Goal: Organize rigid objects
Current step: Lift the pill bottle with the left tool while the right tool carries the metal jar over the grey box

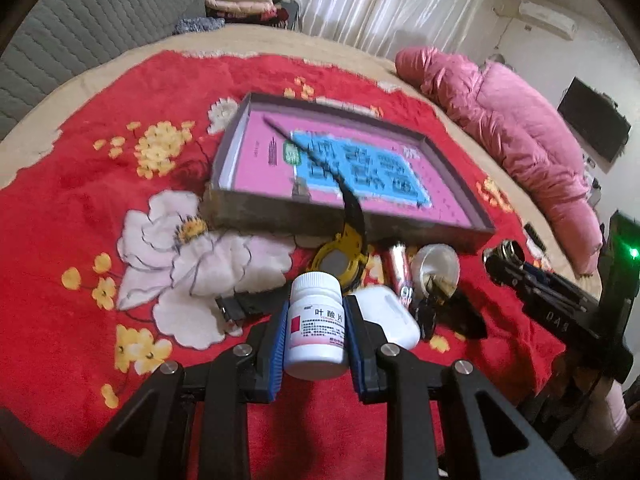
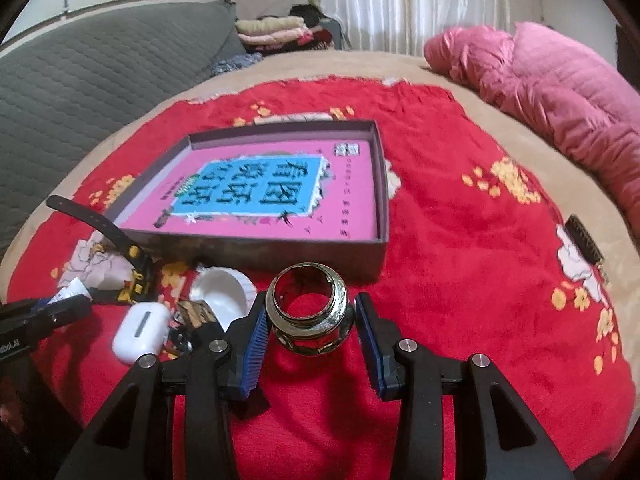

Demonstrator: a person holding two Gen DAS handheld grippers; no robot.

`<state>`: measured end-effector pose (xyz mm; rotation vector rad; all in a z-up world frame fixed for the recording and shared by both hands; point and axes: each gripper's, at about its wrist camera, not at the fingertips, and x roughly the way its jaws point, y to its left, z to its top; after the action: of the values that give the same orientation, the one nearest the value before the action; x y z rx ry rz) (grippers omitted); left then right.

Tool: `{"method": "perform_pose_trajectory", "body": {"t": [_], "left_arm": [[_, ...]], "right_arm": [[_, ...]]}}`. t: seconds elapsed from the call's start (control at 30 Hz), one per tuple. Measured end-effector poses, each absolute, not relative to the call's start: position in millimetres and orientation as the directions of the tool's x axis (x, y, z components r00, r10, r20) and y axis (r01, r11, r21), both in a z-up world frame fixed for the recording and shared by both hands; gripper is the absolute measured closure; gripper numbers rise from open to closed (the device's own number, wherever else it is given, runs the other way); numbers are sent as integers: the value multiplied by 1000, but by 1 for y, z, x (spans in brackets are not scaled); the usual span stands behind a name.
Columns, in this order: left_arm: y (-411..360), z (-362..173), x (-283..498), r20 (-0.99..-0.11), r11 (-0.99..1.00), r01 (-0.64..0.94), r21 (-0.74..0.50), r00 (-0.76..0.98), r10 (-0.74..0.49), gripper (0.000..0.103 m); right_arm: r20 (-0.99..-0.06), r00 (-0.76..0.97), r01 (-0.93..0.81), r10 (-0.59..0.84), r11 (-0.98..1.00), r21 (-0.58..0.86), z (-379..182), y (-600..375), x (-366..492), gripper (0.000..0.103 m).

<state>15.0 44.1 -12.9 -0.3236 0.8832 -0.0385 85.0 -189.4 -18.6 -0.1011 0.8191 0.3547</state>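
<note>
My left gripper (image 1: 317,340) is shut on a white pill bottle (image 1: 316,324) with a pink label, held above the red blanket. My right gripper (image 2: 311,330) is shut on a metal threaded fitting (image 2: 310,312), held by its sides. A shallow dark box (image 1: 452,222) with a pink and blue book inside lies ahead; it also shows in the right wrist view (image 2: 382,184). Beside the left gripper lie a yellow and black watch (image 1: 340,260), a white earbud case (image 1: 390,316) and a silver tube (image 1: 400,268).
A white cap (image 2: 222,294), the earbud case (image 2: 140,332) and the watch strap (image 2: 96,220) lie left of the right gripper. A pink down jacket (image 2: 560,80) lies at the right. A black comb (image 2: 584,240) lies on the blanket. A grey sofa (image 2: 80,68) stands behind.
</note>
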Motion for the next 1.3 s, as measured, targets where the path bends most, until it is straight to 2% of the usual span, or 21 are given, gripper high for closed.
{"method": "perform_pose_trajectory", "body": {"t": [0.3, 0.87, 1.3], "left_arm": [[57, -7, 20, -732, 949, -136, -283, 670, -122, 76], [98, -5, 54, -692, 942, -227, -246, 722, -7, 76], [99, -12, 87, -669, 939, -210, -272, 743, -28, 76]], "right_arm": [[-689, 651, -367, 318, 927, 80, -6, -188, 83, 60], [-657, 684, -379, 318, 924, 53, -4, -185, 97, 60], [-636, 702, -365, 319, 929, 63, -3, -189, 118, 60]]}}
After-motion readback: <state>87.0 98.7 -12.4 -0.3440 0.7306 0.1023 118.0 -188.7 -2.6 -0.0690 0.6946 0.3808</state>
